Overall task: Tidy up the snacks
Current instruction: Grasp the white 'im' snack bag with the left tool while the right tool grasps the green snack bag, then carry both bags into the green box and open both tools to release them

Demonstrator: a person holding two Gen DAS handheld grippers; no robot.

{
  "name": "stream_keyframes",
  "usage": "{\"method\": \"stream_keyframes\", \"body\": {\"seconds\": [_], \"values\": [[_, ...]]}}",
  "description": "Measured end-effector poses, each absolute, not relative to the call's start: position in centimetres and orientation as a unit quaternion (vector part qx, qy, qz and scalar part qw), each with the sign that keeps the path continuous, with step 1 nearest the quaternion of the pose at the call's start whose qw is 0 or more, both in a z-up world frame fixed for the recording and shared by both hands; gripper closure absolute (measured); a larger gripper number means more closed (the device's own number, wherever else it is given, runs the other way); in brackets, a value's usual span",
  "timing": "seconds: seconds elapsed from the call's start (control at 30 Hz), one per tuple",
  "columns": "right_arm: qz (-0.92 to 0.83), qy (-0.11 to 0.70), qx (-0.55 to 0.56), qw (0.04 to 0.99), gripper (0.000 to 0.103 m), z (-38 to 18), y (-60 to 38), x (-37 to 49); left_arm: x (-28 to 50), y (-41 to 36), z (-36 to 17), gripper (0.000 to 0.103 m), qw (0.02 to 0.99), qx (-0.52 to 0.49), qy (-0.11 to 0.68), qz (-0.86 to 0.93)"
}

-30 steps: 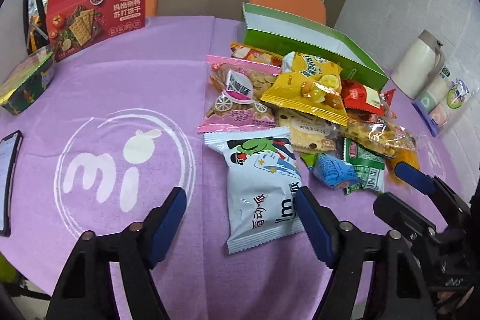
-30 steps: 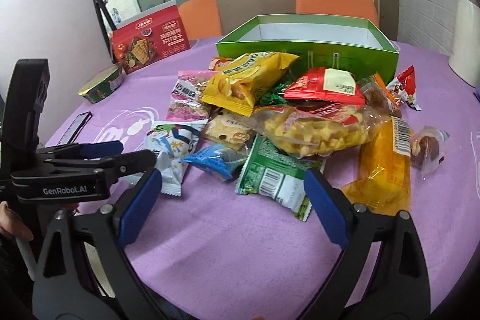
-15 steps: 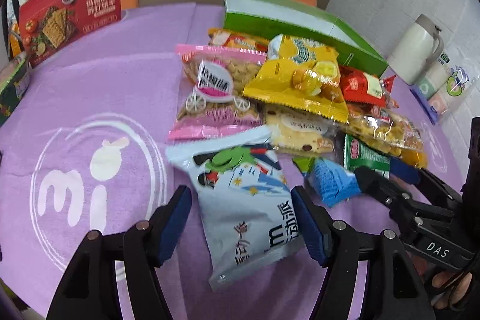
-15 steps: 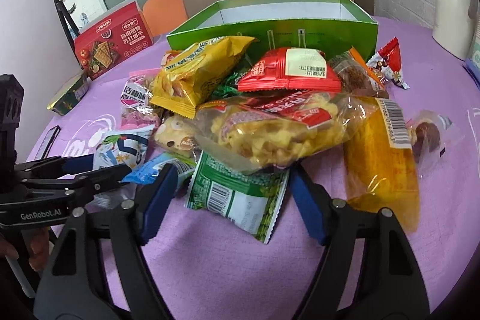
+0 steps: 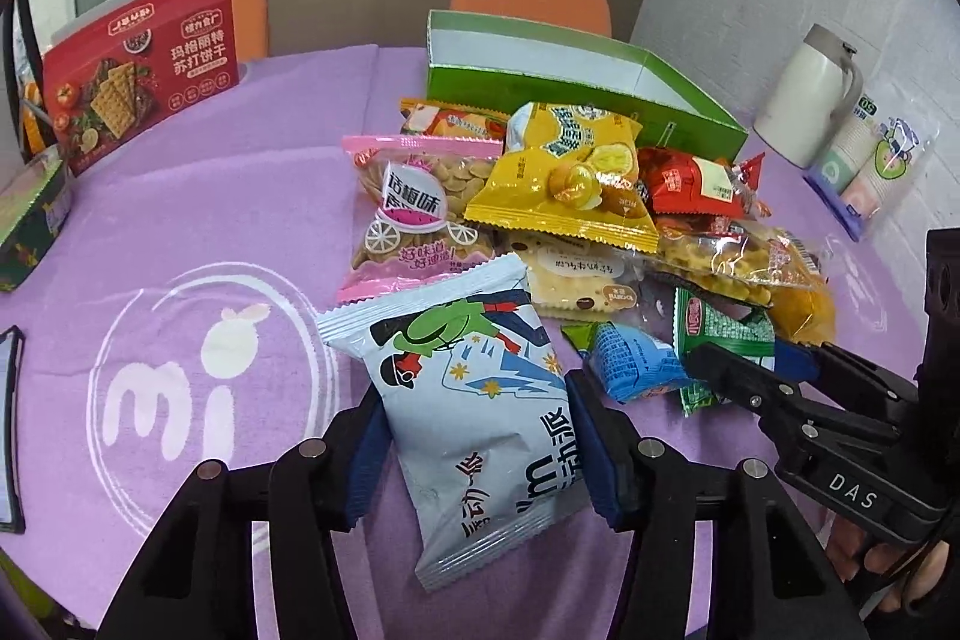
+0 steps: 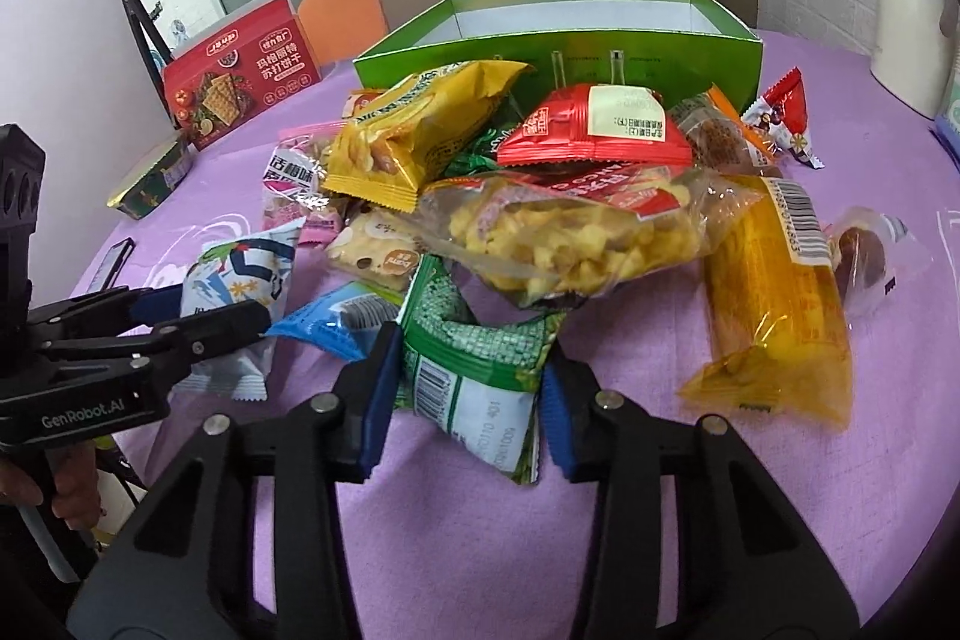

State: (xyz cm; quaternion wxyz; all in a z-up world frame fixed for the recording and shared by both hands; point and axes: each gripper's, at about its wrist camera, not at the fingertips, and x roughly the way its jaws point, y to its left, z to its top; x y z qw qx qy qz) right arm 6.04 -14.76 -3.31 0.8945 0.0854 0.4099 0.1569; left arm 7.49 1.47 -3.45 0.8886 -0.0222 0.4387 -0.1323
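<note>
1. In the last second both grippers have closed in on the snack pile from wide open and clear of it: the left gripper (image 5: 477,439) now has its blue pads against the two sides of the white-and-blue cartoon snack packet (image 5: 474,394), and the right gripper (image 6: 465,403) has its pads either side of the green snack packet (image 6: 480,358)
2. Both sets of jaws are narrowed onto their packets; each packet looks pinched and slightly bulged between the pads, so I judge both grasps made or all but made
3. Both packets lie at the near edge of the pile on the purple tablecloth (image 5: 240,196), the green one partly under the clear bag of yellow puffs (image 6: 570,238)
4. The open green box (image 6: 558,40) stands behind the pile, apparently empty as far as its inside shows, so sorting seems barely begun
5. Next would likely be lifting both packets free; the green one may drag the puff bag or the blue wrapped snack (image 6: 342,319) with it
</note>
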Motion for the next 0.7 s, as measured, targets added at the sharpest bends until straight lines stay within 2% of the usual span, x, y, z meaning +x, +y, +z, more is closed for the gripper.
{"method": "stream_keyframes", "body": {"seconds": [0.37,0.7], "values": [[0.180,0.363,0.110,0.908,0.059,0.7,-15.6,3.3,5.9,2.2,1.5,0.047,0.907,-0.041,0.388,-0.156],[0.176,0.305,0.081,0.933,0.059,6.0,-15.8,5.8,8.8,1.3,6.8,0.047,0.925,-0.035,0.334,-0.177]]}}
